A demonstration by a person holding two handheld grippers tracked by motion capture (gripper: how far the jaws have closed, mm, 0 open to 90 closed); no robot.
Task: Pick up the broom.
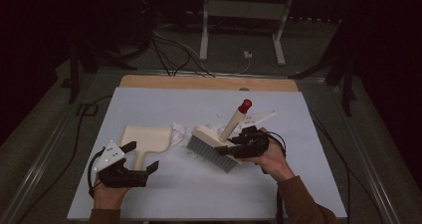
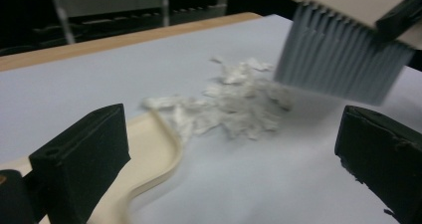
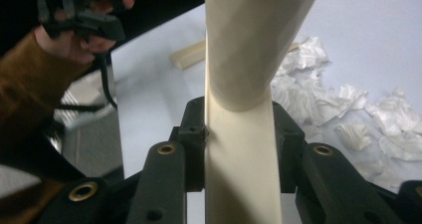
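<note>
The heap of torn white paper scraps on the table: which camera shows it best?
The left gripper view: the heap of torn white paper scraps lies close and unobstructed, between the cream plastic dustpan and the grey-bristled brush. The high view shows it small; the right gripper view shows part beside the brush's handle.

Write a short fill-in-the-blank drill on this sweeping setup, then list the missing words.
1. The right gripper is shut on the cream ____ of the brush.
2. The left gripper has jaws that stand ____, with nothing pressed between them.
3. The torn paper scraps lie between the brush and the ____.
4. The brush handle ends in a ____ tip.

Missing words: handle; open; dustpan; red
</note>
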